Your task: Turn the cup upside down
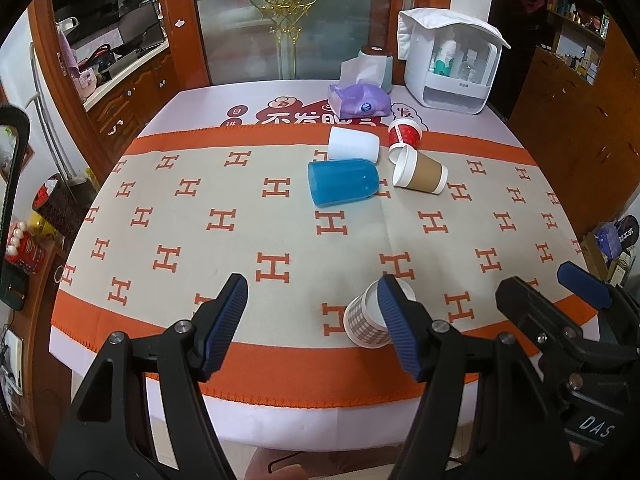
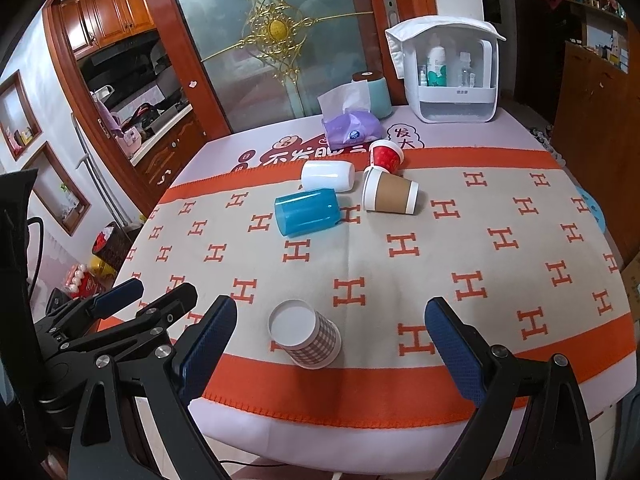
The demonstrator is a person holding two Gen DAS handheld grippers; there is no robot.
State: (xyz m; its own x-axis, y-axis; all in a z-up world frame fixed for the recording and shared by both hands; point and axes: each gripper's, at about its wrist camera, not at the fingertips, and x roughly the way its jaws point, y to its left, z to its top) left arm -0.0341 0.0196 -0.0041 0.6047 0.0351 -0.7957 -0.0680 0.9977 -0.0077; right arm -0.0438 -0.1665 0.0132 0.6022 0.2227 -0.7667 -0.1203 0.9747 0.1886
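Cups lie scattered on the worktop [image 2: 520,364], which is covered by a beige cloth [image 2: 400,280] with orange H marks. Nearest the front edge stands a checked paper cup [image 2: 310,338], mouth up and upright, with nothing gripping it. The right claw [image 2: 330,344] is spread wide with the checked cup between its blue pads, touching neither. The left claw [image 1: 312,324] is also wide open and empty; in its own view its right pad overlaps the checked cup [image 1: 366,320], contact unclear. Farther back, 4 cups lie on their sides close together: a blue cup [image 2: 306,212], a white cup [image 2: 328,176], a brown paper cup [image 2: 390,196] and a red cup [image 2: 386,155]. Behind them sits a purple tissue pack [image 2: 351,128].
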